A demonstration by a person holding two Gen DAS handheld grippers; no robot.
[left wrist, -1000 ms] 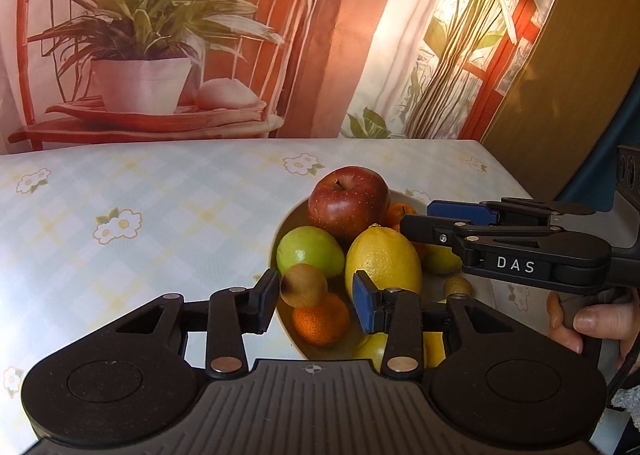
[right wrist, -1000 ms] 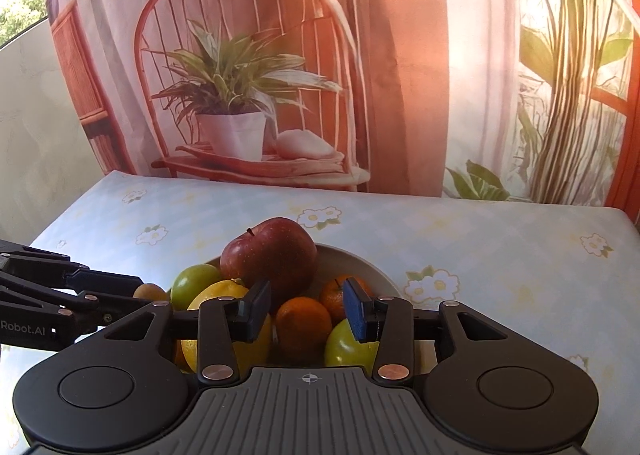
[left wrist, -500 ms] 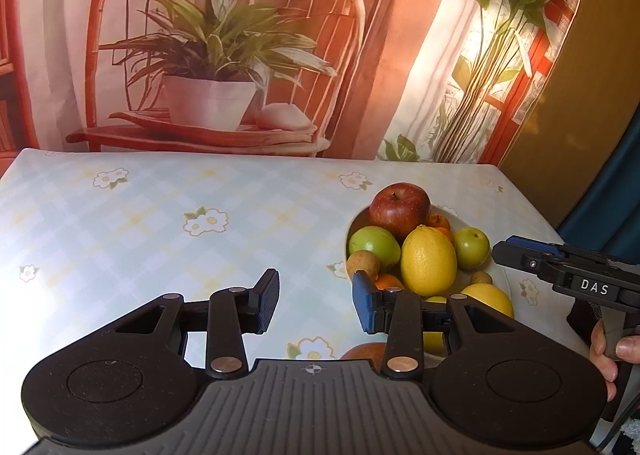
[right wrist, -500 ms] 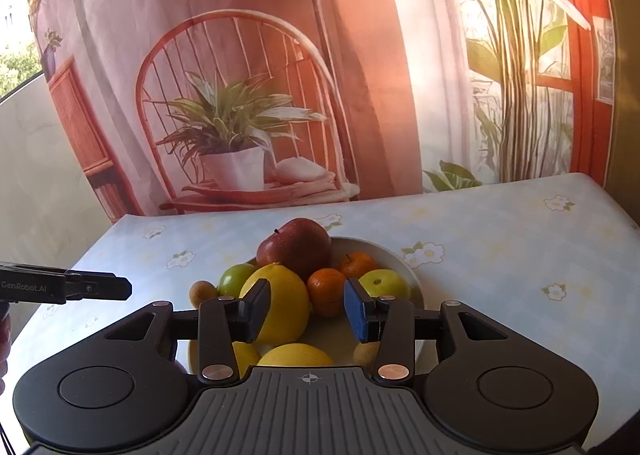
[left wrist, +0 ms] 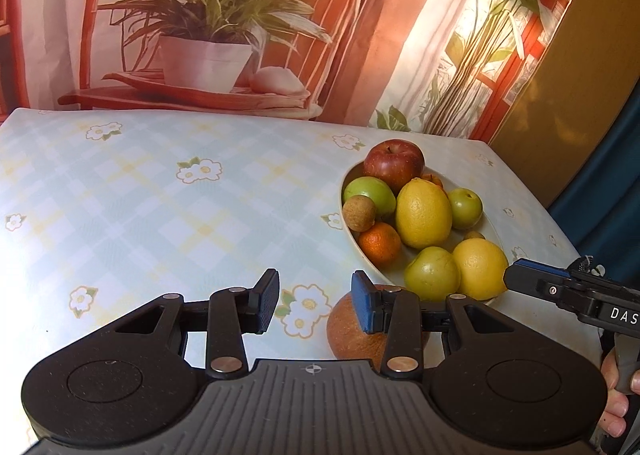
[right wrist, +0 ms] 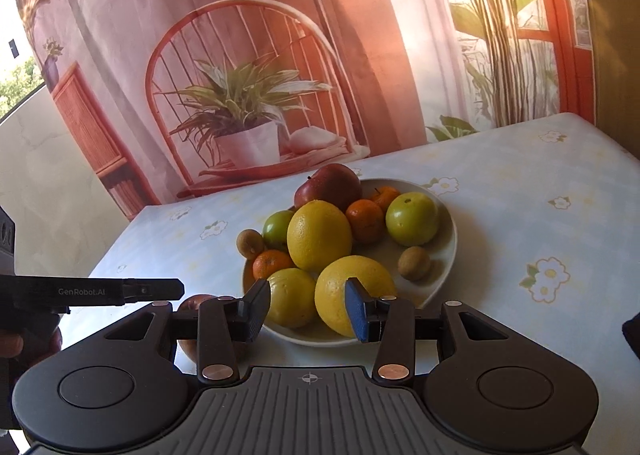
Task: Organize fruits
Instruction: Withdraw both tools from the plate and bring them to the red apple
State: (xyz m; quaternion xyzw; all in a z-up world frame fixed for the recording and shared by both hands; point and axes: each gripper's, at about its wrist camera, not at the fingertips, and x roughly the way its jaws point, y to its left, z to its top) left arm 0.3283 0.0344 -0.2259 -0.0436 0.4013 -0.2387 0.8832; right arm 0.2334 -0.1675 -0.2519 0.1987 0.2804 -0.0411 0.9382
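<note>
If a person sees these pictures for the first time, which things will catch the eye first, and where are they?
First comes the white bowl on the flowered tablecloth, heaped with fruit: a red apple at the back and big yellow lemons toward the front. Next, the two open grippers, left and right, pointing toward it. One brownish fruit lies outside the bowl, near the left gripper.

Left gripper [left wrist: 315, 302]: matte black ribbed body, two round discs, linkage arms with silver and copper rivets, blue-padded fingertips [left wrist: 362, 307], white "GenRobot.AI" on its side. Right gripper [right wrist: 305, 307]: same black build, blue pads, white "DAS" lettering, small screws. Bare skin-toned fingers [left wrist: 616, 411] wrap the grey handle.
</note>
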